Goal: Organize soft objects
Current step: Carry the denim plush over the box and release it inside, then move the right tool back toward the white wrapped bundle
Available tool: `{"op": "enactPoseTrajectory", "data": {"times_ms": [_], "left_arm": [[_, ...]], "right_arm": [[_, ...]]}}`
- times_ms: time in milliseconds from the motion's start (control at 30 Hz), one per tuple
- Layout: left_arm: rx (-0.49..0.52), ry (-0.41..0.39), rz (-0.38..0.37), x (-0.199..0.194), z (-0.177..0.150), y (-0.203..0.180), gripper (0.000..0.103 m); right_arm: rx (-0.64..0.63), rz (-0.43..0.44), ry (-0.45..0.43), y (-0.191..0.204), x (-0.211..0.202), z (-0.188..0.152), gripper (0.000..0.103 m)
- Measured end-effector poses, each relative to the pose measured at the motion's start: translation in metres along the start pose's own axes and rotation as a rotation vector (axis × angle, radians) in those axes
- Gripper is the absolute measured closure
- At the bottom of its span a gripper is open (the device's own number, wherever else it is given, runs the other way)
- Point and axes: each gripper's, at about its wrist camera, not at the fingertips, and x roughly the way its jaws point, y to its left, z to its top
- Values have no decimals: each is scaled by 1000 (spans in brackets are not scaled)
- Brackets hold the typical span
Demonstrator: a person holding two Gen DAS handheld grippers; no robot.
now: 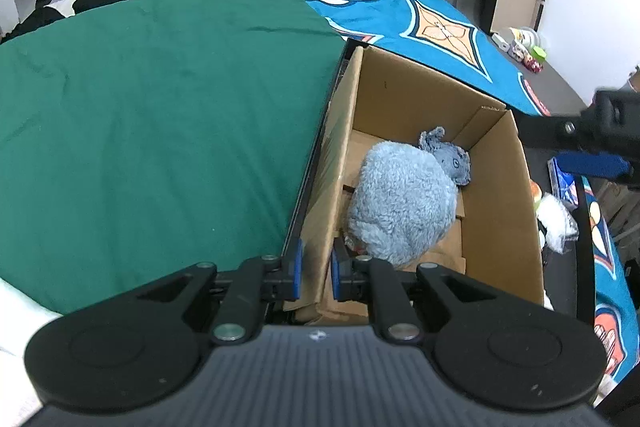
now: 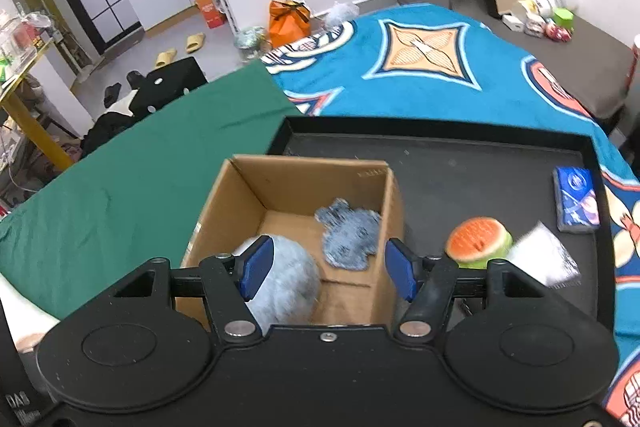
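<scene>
Plush toys lie in the open cardboard box [image 2: 280, 183] on the black tray [image 2: 480, 163]: the big pale-blue plush [image 1: 400, 203] sits just ahead of the left tool [image 1: 316, 273], which is clamped on the box's near wall. The right tool [image 2: 326, 269] hangs above the box with its jaws apart and empty, the small grey-blue plush [image 2: 348, 237] lying below between them. A watermelon toy [image 2: 476, 241] rests outside on the tray.

I see a big green cloth [image 2: 120, 187] next to a bright blue patterned blanket [image 2: 420, 75]. An orange shopping bag [image 2: 288, 17] sits on the floor by my yellow slippers [image 2: 180, 51].
</scene>
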Motion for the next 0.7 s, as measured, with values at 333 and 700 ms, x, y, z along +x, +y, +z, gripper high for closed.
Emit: {"op": "enactPoseTrajectory", "data": {"times_ms": [333, 700], "left_arm": [[15, 4, 29, 0, 2, -5, 90], [67, -7, 101, -5, -2, -17, 86]], "right_arm": [[41, -13, 34, -27, -10, -22, 39], [97, -16, 27, -63, -26, -39, 38]]}}
